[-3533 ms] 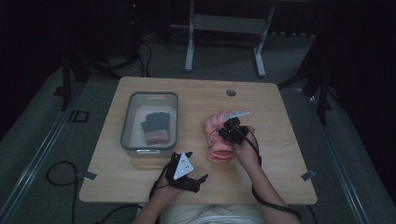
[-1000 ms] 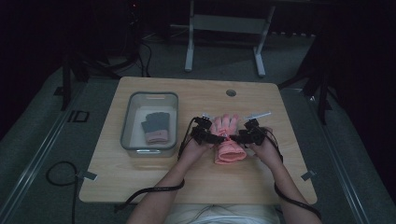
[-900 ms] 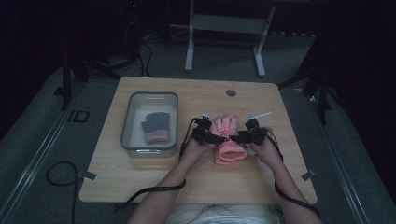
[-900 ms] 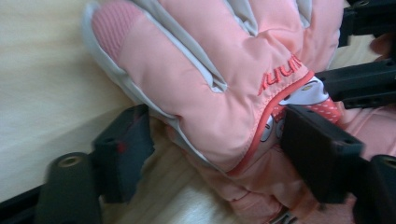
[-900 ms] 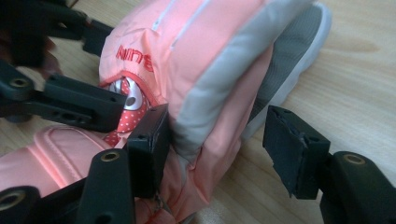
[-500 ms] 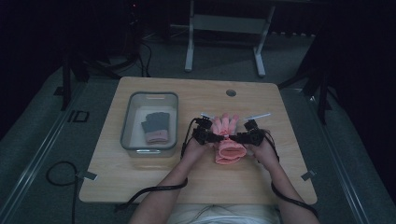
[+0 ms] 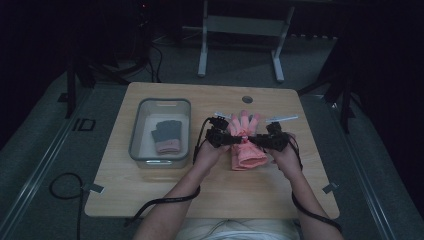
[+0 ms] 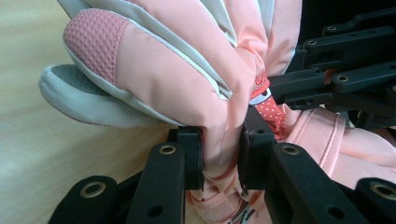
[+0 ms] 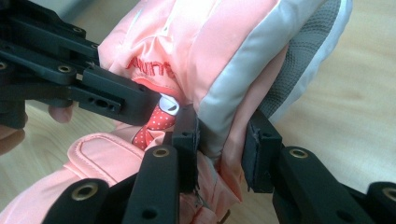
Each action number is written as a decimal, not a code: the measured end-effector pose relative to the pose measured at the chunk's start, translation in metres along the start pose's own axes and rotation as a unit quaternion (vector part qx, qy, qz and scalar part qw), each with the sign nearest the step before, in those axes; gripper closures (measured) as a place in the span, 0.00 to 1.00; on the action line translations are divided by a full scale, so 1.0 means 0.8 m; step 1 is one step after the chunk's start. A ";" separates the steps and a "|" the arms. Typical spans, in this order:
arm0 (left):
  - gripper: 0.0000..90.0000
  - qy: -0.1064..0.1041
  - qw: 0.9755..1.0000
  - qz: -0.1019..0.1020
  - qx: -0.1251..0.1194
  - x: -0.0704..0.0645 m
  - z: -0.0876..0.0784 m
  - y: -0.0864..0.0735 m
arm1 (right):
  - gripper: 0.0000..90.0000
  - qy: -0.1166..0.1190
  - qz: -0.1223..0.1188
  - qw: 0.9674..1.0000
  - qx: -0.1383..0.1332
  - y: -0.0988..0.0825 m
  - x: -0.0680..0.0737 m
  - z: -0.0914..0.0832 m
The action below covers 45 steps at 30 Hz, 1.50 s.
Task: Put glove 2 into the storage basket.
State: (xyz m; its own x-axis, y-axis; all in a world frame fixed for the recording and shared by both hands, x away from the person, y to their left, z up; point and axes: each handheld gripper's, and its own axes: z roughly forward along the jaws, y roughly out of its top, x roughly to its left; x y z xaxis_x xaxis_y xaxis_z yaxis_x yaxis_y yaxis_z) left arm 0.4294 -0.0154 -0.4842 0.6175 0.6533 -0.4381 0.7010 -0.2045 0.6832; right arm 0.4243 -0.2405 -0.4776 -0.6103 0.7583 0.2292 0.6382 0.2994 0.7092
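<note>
Pink glove (image 7: 245, 145): near the middle of the surface (image 7: 150, 200), fingers toward the far edge.
Surroundings: clear bin (image 7: 137, 135) well apart toward the left edge, holding a dark glove (image 7: 166, 136); nothing stands between.
Left gripper (image 8: 222, 156): jaws have just closed, pinching the glove's left side.
Right gripper (image 9: 222, 154): jaws have just closed, clamped on its right side.
Grippers: facing each other across the glove.

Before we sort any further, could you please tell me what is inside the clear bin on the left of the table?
Inside the clear bin lies one dark grey glove with a pink cuff, flat on the bottom. Whether anything lies under it cannot be seen, since the glove covers that spot.
</note>
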 end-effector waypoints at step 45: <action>0.82 0.123 0.990 -0.004 -0.066 0.041 -0.202 0.022 | 0.77 0.057 -0.096 0.993 -0.035 0.147 0.144 0.044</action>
State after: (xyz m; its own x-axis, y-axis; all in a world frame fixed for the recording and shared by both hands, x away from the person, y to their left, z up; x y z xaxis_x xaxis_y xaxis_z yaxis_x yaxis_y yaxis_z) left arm 0.4044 0.1201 -0.3919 0.4957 0.8152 -0.2995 0.6423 -0.1120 0.7582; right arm 0.4457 -0.0976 -0.3917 -0.7694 0.6192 0.1570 0.4737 0.3882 0.7905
